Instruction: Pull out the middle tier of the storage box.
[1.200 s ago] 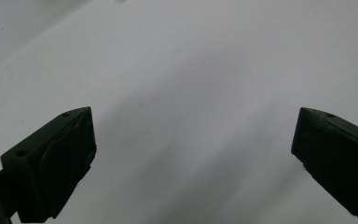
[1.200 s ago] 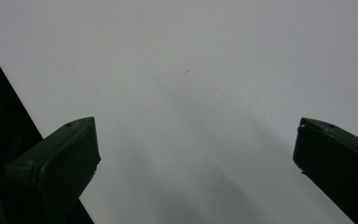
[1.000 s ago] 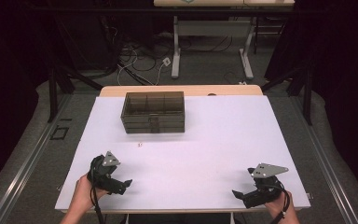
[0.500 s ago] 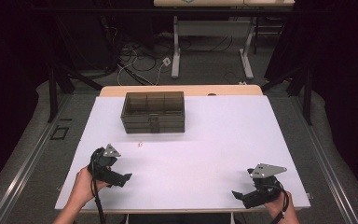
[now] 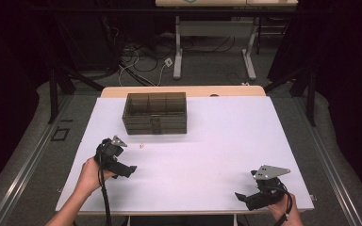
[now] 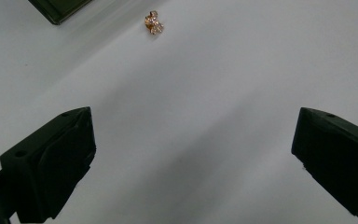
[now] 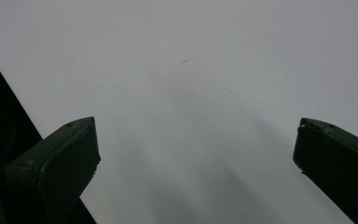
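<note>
Two grippers sit over the white table (image 5: 226,141), one in each of the person's hands, at the edge nearest me. The right gripper (image 5: 243,197) lies low at the near right corner, its grey three-cornered plate on top and its cable looping back to the hand. In the right gripper view its black jaws stand wide apart with bare white tabletop between them; it holds nothing and touches no object.

The left gripper (image 5: 133,169) is a little farther in on the left side, gripped by the left hand (image 5: 92,173), its cable trailing back toward the table edge. Its jaws are also spread wide, and nothing is caught between them. In the left gripper view they frame plain table surface, and ahead of them, well clear of both jaws, lies a small gold earring (image 6: 154,23) set with pale stones. From the high view the same earring (image 5: 142,146) is a tiny speck on the table, between the left gripper and the box beyond.

Farther back stands a smoky translucent organizer box (image 5: 155,113) with divided compartments and a latch at its front. The earring lies just in front of it, outside it, not touching.

I can read no brand, label or writing on anything here.
</note>
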`<state>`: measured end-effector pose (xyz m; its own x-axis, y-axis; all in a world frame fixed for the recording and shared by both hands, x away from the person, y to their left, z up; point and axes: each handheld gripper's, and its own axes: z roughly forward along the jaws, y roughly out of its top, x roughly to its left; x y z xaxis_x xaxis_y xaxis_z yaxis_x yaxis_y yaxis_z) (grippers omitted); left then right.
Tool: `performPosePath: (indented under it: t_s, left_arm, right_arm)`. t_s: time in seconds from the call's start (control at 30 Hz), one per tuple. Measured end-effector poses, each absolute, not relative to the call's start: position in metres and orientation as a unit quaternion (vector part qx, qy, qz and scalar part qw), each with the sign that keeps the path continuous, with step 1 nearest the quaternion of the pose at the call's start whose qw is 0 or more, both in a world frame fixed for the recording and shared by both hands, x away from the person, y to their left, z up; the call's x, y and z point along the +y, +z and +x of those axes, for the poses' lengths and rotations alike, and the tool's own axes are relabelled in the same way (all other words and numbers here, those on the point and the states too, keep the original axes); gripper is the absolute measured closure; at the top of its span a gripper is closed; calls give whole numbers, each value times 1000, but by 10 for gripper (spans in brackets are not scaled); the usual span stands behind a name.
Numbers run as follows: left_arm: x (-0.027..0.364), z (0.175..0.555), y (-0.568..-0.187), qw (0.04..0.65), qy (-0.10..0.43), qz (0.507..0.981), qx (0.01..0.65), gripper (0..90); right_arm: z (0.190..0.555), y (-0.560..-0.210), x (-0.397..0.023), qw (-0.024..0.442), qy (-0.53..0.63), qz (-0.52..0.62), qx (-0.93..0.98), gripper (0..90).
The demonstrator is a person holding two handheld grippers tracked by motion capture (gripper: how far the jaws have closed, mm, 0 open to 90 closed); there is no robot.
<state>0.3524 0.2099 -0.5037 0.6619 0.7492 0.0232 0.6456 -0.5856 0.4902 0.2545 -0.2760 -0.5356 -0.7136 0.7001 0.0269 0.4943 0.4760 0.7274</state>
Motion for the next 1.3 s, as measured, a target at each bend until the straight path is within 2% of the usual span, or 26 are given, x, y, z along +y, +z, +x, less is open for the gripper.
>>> performPosePath:
  t_s: [1.3]
  left_arm:
    - [169,419,-492,188,92,875,437,3]
  right_arm:
    - [256,-538,-277,135,370,354,848,0]
